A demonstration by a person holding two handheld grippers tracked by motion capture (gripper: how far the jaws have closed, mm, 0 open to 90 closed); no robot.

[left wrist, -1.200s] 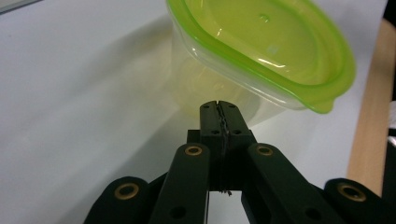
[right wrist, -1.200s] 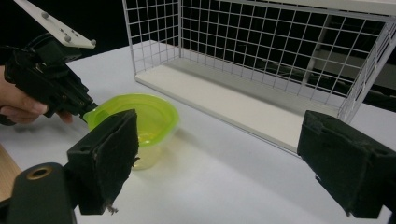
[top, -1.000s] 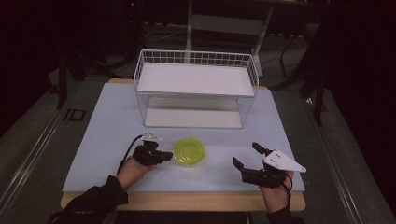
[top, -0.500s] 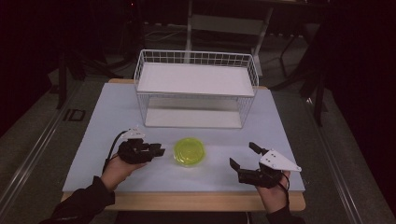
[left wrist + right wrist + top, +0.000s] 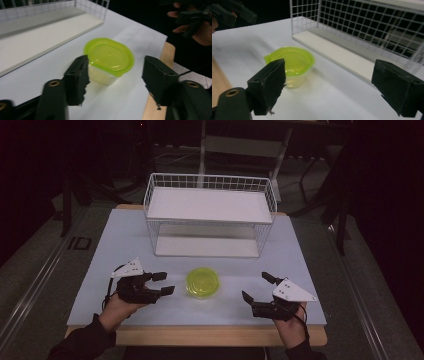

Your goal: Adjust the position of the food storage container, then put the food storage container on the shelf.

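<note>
A small clear tub with a yellow-green lid (image 5: 203, 282) stands on the white table top (image 5: 125, 245), in front of the wire rack. My left gripper (image 5: 164, 283) sits just left of the tub, apart from it. Its jaws have just been opening and hold nothing. In the left gripper view the tub (image 5: 108, 56) lies beyond the open left gripper (image 5: 115, 72). My right gripper (image 5: 255, 286) rests right of the tub, open and empty. The right gripper view has the tub (image 5: 290, 60) beyond the left jaw of the right gripper (image 5: 329, 82).
A white wire rack (image 5: 210, 205) with a flat white shelf on top stands at the back of the table. The wooden front edge (image 5: 200, 336) runs beneath both hands. The other hand (image 5: 192, 22) is at the top right of the left gripper view.
The left gripper was shut at the tub's left rim; it has opened and drawn back to the left, leaving the tub in place. The right gripper has stayed where it was.
</note>
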